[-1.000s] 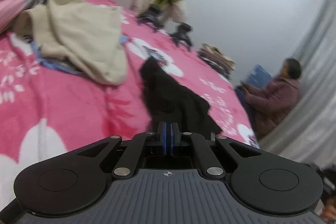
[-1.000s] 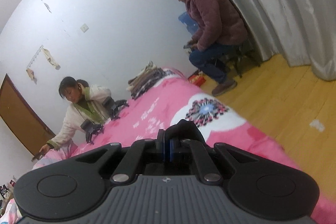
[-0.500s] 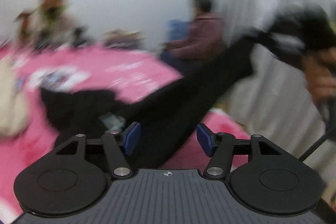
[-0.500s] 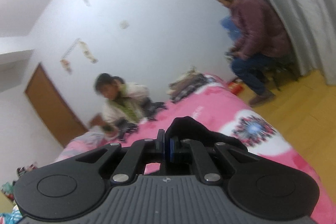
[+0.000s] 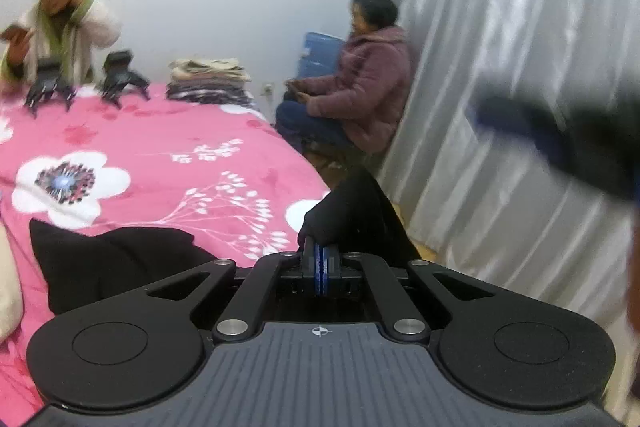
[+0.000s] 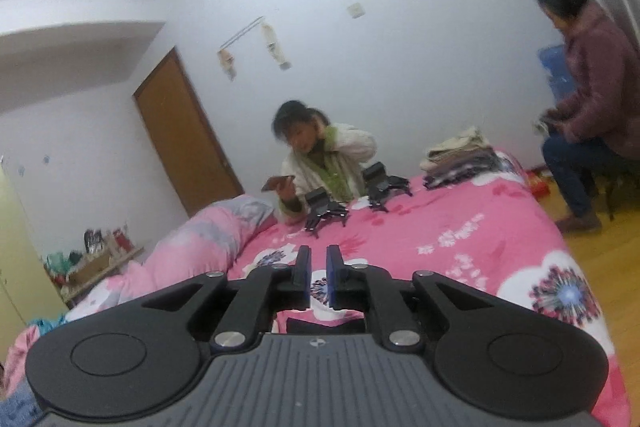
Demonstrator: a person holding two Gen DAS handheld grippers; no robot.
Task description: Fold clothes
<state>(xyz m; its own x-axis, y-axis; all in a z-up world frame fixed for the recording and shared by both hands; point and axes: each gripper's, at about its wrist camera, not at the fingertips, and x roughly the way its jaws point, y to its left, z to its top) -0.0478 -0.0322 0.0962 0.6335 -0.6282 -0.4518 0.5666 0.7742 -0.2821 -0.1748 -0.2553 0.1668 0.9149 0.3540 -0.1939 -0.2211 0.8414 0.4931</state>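
Left view first: half a second ago my left gripper (image 5: pixel 320 255) was wide open with the black garment (image 5: pixel 112 259) stretched past it. Now it's clamped right down on a fold of that cloth, which bunches up just past the pads. So I've re-grabbed, and this hand has the garment on its own. The rest of it lies crumpled on the near part of the bed (image 5: pixel 168 163), with one end hanging over the bed's near corner toward me. A cream garment (image 5: pixel 8 287) pokes in at the bed's left side, just beside the black one. There's plenty of bare pink sheet beyond it to spread things out. The folded stack (image 5: pixel 208 83) and two spare grippers (image 5: pixel 120 75) only sit at the bed's far end, where a person leans on it. Off the bed's right edge it's floor, a seated person and a curtain (image 5: pixel 500 67), so I'd keep the cloth from sliding that way. Right view: the right gripper (image 6: pixel 318 267) had a lump of black cloth pinched a moment ago. Now the jaws are opening and there's nothing between them, just pink sheet showing through the gap. A dark scrap shows below the fingers, probably the garment dropping away, can't say for sure. My read: the right hand just let go and needs a new corner before any real fold happens. It's above the bed's middle, with clear air all around.
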